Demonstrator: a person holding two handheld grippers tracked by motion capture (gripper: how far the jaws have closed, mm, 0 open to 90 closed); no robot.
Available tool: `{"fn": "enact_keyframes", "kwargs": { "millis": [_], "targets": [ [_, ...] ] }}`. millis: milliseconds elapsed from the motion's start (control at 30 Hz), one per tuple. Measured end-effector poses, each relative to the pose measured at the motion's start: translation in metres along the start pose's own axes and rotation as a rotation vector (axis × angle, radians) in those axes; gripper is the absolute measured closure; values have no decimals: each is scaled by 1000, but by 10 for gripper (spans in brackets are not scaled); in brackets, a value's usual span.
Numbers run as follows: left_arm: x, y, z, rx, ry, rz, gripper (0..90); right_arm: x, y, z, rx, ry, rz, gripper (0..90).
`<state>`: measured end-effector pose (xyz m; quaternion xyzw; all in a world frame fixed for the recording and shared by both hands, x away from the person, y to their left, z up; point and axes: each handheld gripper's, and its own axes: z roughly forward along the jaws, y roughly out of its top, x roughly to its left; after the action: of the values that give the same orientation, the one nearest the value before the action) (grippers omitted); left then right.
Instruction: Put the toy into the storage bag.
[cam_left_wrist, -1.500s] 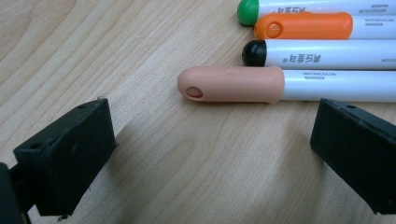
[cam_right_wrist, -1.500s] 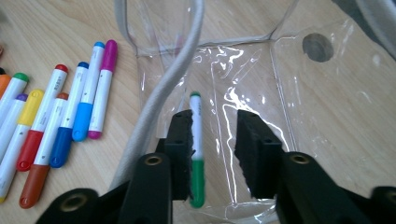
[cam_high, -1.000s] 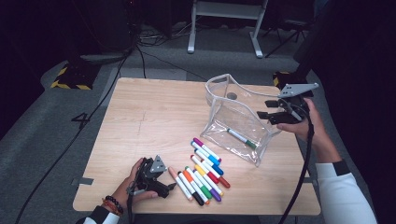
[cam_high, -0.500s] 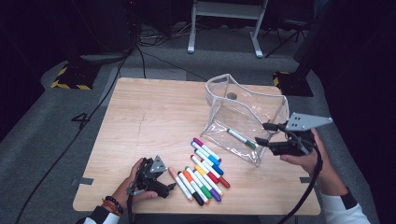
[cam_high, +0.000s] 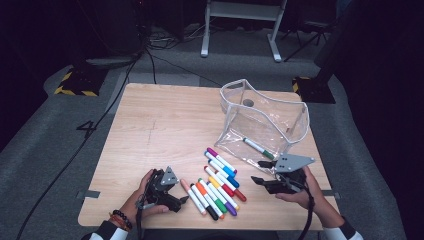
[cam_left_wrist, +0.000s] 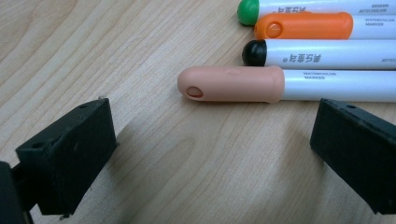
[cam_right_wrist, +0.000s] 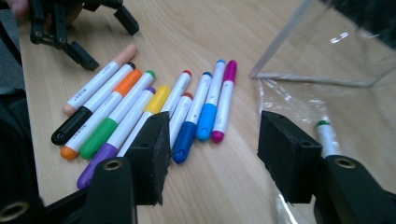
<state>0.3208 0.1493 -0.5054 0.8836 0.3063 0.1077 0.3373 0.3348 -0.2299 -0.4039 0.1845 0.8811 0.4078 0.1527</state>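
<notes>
A: High view first. Where are the markers (cam_high: 216, 181) rel. to the hands?
B: Fanned row on the table (cam_high: 160, 125), near front edge, btw both grippers. Long axes run diagonal, upper-left to lower-right. Left gripper (cam_high: 176, 201) sits just beside the row's left end; right gripper (cam_high: 264, 172) near the right end, jaws spread, empty. One green-capped marker (cam_high: 258, 148) lies inside the clear pouch (cam_high: 262, 120).
A: Left gripper view?
B: Jaws wide apart, nothing btw them but wood. Peach-capped marker (cam_left_wrist: 280, 85) lies just ahead, crosswise to the jaw line, cap end nearest center. Black (cam_left_wrist: 322, 52), orange (cam_left_wrist: 303, 25) ones behind it.
A: Right gripper view?
B: Jaws open, empty. Row lies ahead-left; magenta-capped marker (cam_right_wrist: 223, 100) closest to the gap, pointing roughly along the view. Pouch mouth to the right.
A: Nearer hand?
B: My guess: left for peach, right for magenta.
</notes>
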Motion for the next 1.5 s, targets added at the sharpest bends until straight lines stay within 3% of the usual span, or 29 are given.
{"fn": "enact_keyframes", "kwargs": {
  "millis": [33,67,167,267,467,567,733,900,1133,1500],
  "targets": [
    [0,0,0,0,0,0,4,-1,-3,19,10,-2,1,522],
    [0,0,0,0,0,0,4,-1,-3,19,10,-2,1,522],
    [0,0,0,0,0,0,4,-3,-5,47,49,-2,-2,594],
    [0,0,0,0,0,0,5,-3,0,76,66,0,-40,663],
    [0,0,0,0,0,0,5,-10,9,102,65,-24,-43,689],
    [0,0,0,0,0,1,5,-19,9,118,79,-39,-17,699],
    [0,0,0,0,0,2,4,-29,3,132,117,-19,32,706],
    [0,0,0,0,0,1,5,-34,-4,136,163,-16,51,749],
    [0,0,0,0,1,-1,5,-36,-11,130,177,-16,71,763],
    [0,0,0,0,3,-4,5,-18,-34,94,198,-45,83,763]
  ]
}}
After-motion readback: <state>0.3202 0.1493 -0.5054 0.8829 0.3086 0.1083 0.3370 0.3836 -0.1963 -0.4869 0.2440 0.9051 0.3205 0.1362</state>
